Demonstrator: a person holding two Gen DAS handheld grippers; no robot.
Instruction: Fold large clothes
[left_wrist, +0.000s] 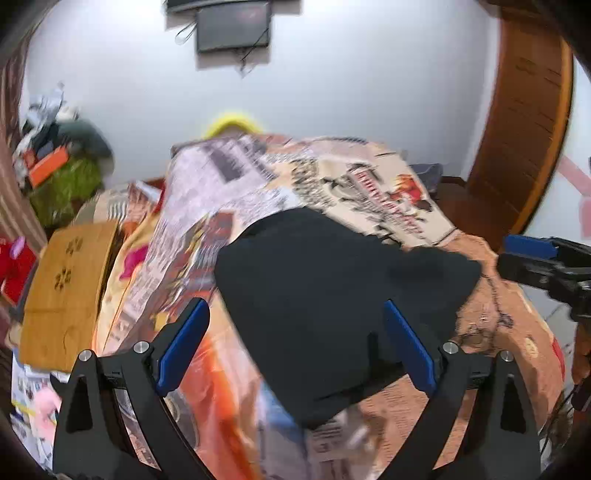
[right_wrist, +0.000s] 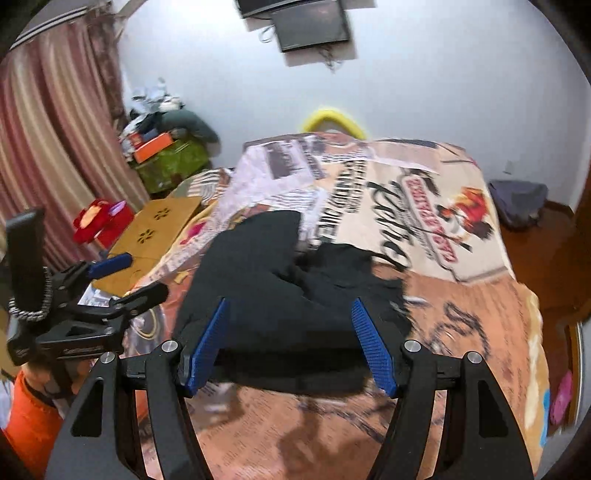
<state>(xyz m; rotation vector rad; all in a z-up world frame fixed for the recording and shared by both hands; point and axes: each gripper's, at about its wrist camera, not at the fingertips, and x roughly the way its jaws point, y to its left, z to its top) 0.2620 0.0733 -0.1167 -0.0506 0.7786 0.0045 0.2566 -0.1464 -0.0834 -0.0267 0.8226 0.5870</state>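
A black garment (left_wrist: 325, 295) lies folded on the printed bedspread (left_wrist: 369, 184); it also shows in the right wrist view (right_wrist: 280, 295). My left gripper (left_wrist: 295, 306) is open above the garment, its blue pads (left_wrist: 184, 343) wide apart and holding nothing. My right gripper (right_wrist: 290, 306) is open above the garment's near edge, its pads (right_wrist: 373, 347) apart and empty. The right gripper shows at the right edge of the left wrist view (left_wrist: 535, 258). The left gripper shows at the left of the right wrist view (right_wrist: 107, 280).
A wooden lap tray (right_wrist: 159, 229) lies on the bed's left side. A red box (right_wrist: 103, 221) and a green box with clutter (right_wrist: 170, 162) stand by the curtain (right_wrist: 48, 147). A wooden door (left_wrist: 524, 129) is at right. A screen (right_wrist: 314, 26) hangs on the wall.
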